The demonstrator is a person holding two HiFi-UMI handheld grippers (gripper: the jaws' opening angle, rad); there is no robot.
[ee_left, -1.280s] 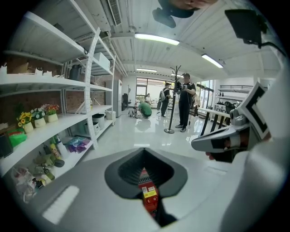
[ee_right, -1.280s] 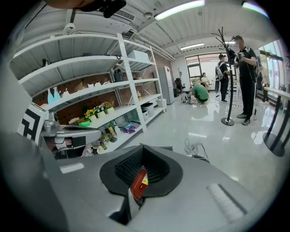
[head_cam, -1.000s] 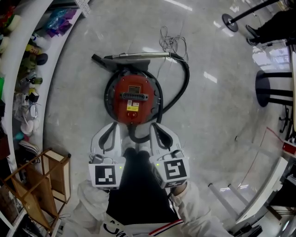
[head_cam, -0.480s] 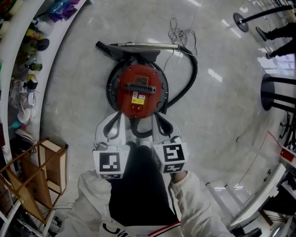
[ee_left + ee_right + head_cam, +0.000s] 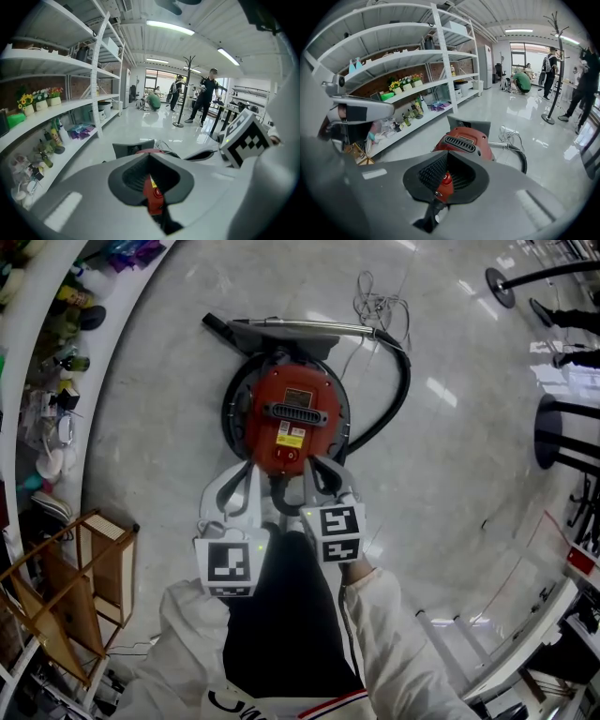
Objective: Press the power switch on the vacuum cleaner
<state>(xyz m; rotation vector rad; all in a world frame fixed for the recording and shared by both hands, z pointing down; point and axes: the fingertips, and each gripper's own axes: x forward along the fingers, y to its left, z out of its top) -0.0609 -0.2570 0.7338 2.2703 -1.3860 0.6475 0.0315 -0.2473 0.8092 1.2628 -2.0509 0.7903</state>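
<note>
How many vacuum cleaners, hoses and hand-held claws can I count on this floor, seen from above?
Vacuum cleaner: 1
Hose: 1
Claws: 2, the left claw and the right claw
Total: 4
</note>
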